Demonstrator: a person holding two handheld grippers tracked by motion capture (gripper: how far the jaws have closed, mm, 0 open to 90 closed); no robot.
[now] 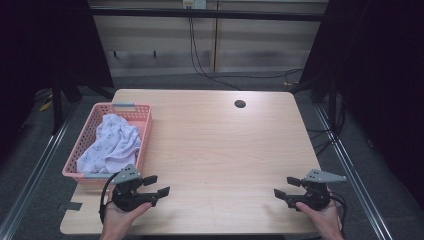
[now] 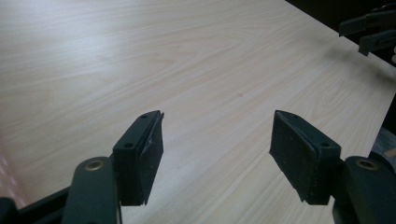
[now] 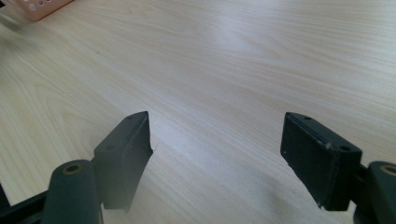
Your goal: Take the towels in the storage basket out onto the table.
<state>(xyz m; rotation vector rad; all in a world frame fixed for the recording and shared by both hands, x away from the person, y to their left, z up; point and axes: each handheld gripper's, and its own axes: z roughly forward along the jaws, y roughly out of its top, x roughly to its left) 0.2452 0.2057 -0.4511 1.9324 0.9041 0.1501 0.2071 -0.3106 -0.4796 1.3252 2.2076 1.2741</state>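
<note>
Pink basket (image 1: 146, 131) at the left of the frame holds a crumpled white cloth (image 1: 111, 142), bunched loosely inside its walls, ready to be lifted out. Left gripper (image 1: 156, 185), just below the basket's near end, and right gripper (image 1: 281, 187), lower right, rest released on the wooden surface (image 1: 220, 145), jaws apart and empty. Nothing stands between them; a dark hole (image 1: 240, 104) lies upper centre.

A pink plastic basket (image 1: 142, 131) with perforated walls is sitting upright at the table's left edge. A white cloth (image 1: 110, 145) with a faint small print is lying crumpled inside it, bunching up higher towards the far end.
</note>
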